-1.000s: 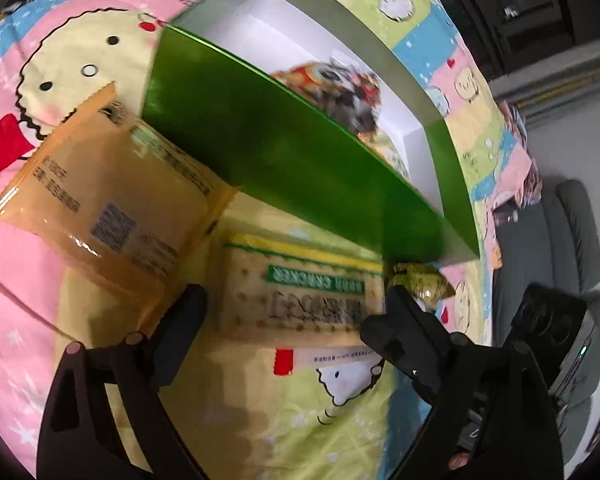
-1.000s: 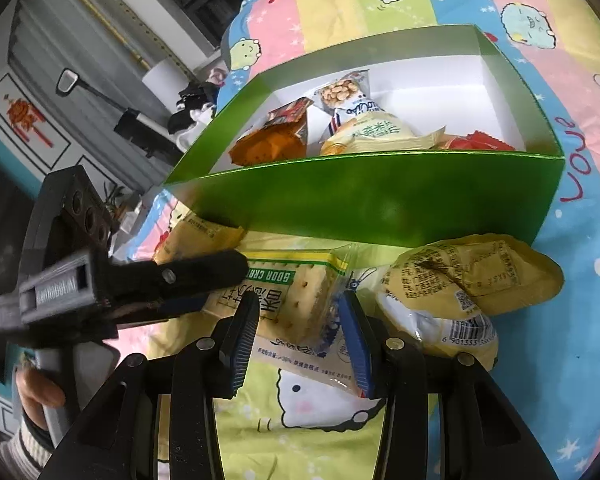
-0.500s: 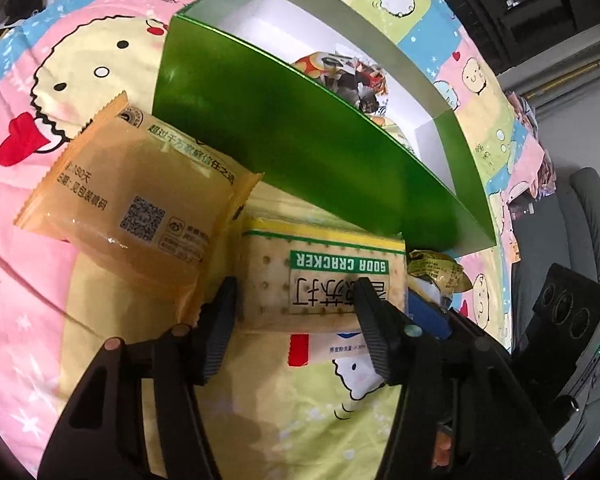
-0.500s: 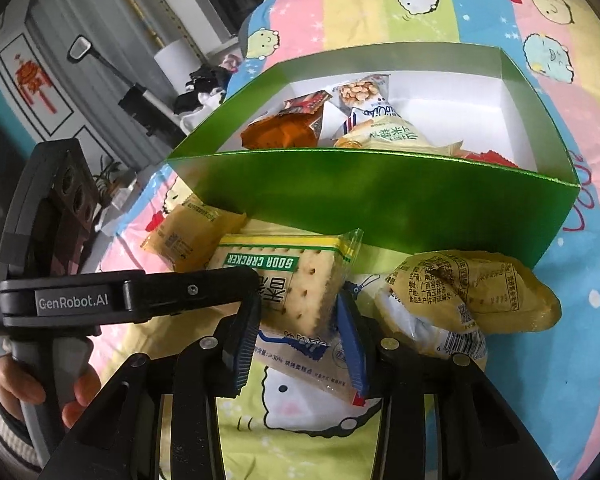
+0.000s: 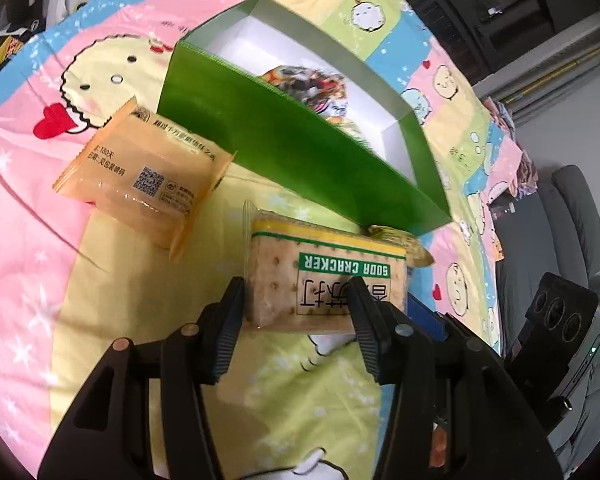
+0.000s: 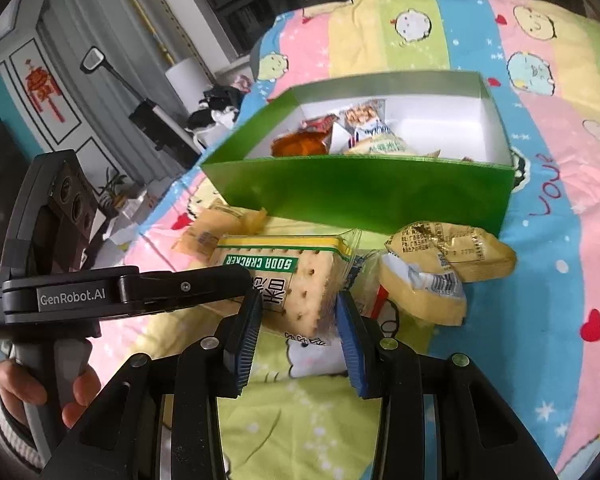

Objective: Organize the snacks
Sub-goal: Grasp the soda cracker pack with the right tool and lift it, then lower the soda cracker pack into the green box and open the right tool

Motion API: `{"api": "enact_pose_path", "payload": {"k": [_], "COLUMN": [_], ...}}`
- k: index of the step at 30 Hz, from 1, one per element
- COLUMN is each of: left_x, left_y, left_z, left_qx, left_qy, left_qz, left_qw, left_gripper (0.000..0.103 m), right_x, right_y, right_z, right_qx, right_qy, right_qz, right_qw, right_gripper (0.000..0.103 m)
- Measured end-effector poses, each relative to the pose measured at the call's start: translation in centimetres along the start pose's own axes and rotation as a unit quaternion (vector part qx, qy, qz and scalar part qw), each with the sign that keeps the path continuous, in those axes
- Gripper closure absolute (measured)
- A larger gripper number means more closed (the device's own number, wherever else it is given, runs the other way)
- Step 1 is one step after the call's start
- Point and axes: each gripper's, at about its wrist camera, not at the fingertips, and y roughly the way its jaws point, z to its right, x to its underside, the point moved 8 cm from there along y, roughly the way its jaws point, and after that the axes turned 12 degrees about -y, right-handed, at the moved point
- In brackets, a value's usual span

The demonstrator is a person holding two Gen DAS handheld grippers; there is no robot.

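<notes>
A soda cracker pack (image 5: pixel 324 280) is held off the cartoon bedsheet in front of a green box (image 5: pixel 300 148). My left gripper (image 5: pixel 296 300) is shut on the pack's near end. My right gripper (image 6: pixel 296 308) is shut on the same pack (image 6: pixel 292 280) from its other side. The green box (image 6: pixel 360 192) holds several snack packets (image 6: pixel 340 136). An orange snack packet (image 5: pixel 144 180) lies left of the pack, and a yellow crumpled packet (image 6: pixel 444 264) lies to its right by the box.
The bedsheet (image 5: pixel 28 272) covers the whole surface. A grey chair (image 5: pixel 572 240) stands beyond the edge in the left wrist view. A wall with a red ornament (image 6: pixel 40 84) and clutter lie past the far edge in the right wrist view.
My left gripper has closed from wide open onto the cracker pack. Both grippers have lifted the pack up and back from the box, which now sits farther away.
</notes>
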Motion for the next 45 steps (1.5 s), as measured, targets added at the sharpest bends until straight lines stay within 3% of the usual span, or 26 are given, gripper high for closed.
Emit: {"api": "enact_pose_path", "payload": {"k": [11,24,34,45], "left_x": [-1.4,-6.0,-9.1,-10.5], "left_y": [-2.1,-1.3,2.3,6.2], "left_z": [4.0,8.2,9.0,8.1], "left_qx": [0.023,0.031,0.025,-0.001], "left_qy": [0.044,0.086,0.088,0.076], "left_qz": [0.034,0.047,0.033,0.006], "left_qw": [0.9982,0.9947,0.9952,0.9971], "left_gripper": [0.052,0.052,0.052,0.052], "right_x": [-3.0,-7.6,-9.4,-8.9], "right_y": [-3.8,-4.2,-1.9,1.5], "right_z": [-0.2,2.9,6.5,9.2], "right_qx": [0.017,0.034,0.035,0.028], "right_qy": [-0.012,-0.007,0.011,0.042], "right_qz": [0.052,0.092,0.083,0.051], "right_qw": [0.998,0.995,0.996,0.997], "right_gripper": [0.063,0.063,0.063,0.063]}}
